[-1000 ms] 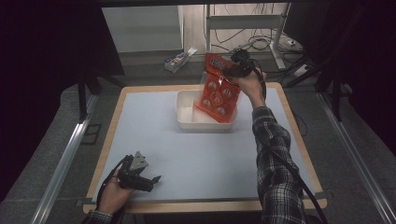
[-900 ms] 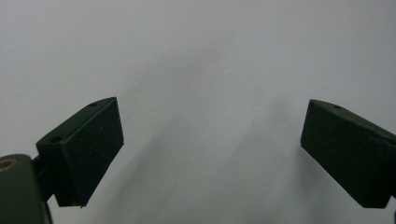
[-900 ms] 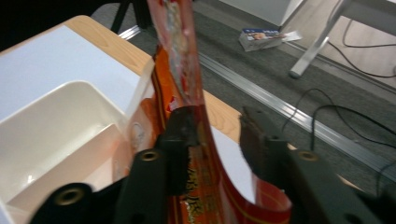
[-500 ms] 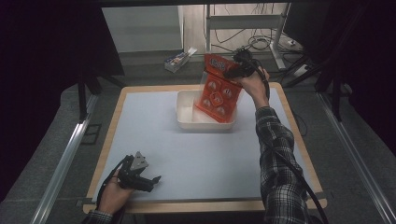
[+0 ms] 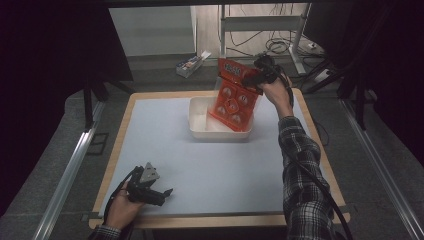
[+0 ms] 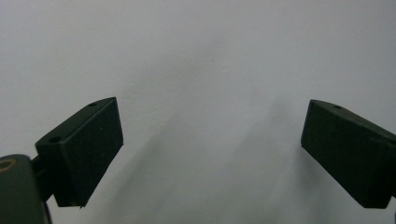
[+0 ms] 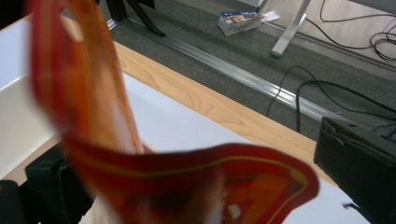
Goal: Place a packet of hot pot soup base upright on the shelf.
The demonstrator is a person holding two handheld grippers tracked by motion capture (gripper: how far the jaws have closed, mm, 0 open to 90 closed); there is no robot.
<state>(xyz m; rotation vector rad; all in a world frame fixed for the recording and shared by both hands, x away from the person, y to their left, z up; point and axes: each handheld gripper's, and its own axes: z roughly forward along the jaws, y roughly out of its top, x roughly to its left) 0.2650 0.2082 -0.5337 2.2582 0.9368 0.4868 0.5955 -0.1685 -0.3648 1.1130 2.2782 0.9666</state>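
A red blister pack with several round pieces hangs tilted over a white bin at the table's back middle, its lower end down inside the bin. My right gripper is shut on the pack's top edge. In the right gripper view the pack curves, blurred, between the two jaws, and the bin's wall shows at the left. My left gripper rests at the front left of the table, held by a hand. It stands open over the bare white mat with nothing between its jaws.
The white mat covers a wooden table with a bare rim. Beyond the far edge a small box and cables lie on the floor. A metal rail runs along the table's left side.
The red pack has tipped a little steeper over the bin as my right gripper shifted slightly. My left gripper has stayed where it was.
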